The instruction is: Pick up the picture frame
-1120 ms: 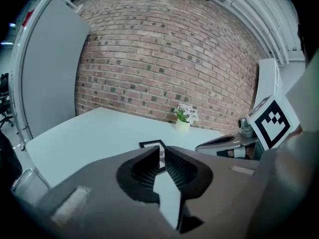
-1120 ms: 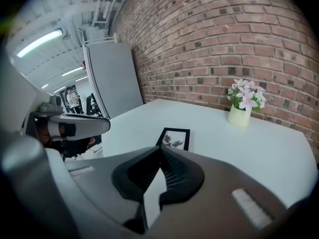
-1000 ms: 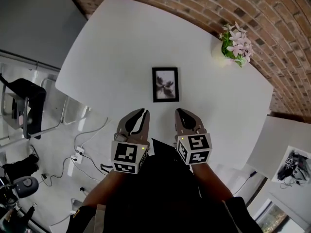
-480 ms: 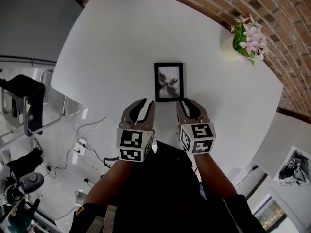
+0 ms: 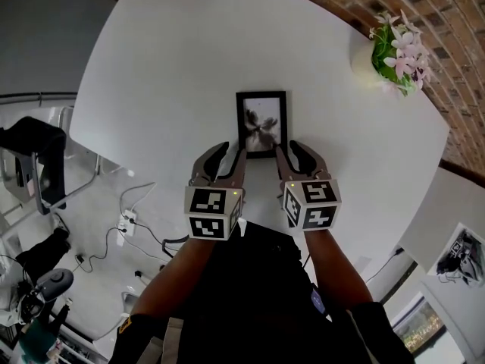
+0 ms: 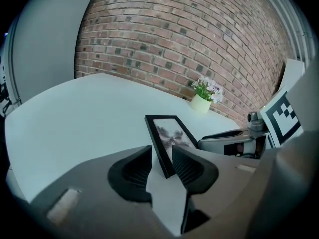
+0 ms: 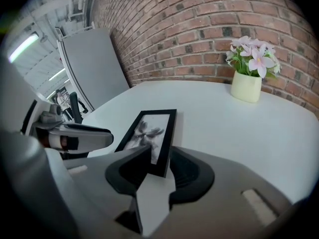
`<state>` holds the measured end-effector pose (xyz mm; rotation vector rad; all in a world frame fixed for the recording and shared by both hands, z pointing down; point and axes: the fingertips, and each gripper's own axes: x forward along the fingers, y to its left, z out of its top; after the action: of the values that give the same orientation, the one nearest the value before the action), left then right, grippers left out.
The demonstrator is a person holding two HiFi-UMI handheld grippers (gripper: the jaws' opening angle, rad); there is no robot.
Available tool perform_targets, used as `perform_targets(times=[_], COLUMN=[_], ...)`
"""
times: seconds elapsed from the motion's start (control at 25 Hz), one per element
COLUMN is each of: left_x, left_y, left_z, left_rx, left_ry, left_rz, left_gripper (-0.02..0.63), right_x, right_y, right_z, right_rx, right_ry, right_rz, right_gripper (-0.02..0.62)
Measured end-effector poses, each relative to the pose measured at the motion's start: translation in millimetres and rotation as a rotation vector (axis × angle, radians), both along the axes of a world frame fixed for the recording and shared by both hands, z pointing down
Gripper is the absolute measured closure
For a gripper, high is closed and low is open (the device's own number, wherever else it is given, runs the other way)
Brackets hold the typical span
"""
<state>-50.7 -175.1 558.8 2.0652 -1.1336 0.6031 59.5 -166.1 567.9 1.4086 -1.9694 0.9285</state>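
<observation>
The black rectangular picture frame [image 5: 261,123] lies flat on the round white table [image 5: 167,74], toward its near edge. Left tool [image 5: 227,156] and right tool [image 5: 295,154], released with jaws opening, each straddle a near corner of it. A pale pot of pink flowers [image 5: 394,48] stands far right, well apart.

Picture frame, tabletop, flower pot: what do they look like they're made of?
Picture frame: flat matte black border, likely painted wood or plastic; the look doesn't settle which.
Table: smooth, even white top with no grain, probably laminate or painted board.
Flower pot: pale yellow, smooth, soft sheen; ceramic or plastic.
</observation>
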Motion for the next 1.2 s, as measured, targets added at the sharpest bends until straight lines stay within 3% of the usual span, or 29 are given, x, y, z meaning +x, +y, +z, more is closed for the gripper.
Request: perform_targets(times=[1.2], left_x=[14.6], left_y=[2.7], left_z=[29.0], left_rx=[-0.103], left_ry=[0.025], left_rz=[-0.041], left_gripper=[0.473], right_x=[-7.2], right_y=[0.4], right_z=[16.0], right_rx=[-0.068], right_ry=[-0.086], right_rz=[-0.031], right_gripper=[0.485])
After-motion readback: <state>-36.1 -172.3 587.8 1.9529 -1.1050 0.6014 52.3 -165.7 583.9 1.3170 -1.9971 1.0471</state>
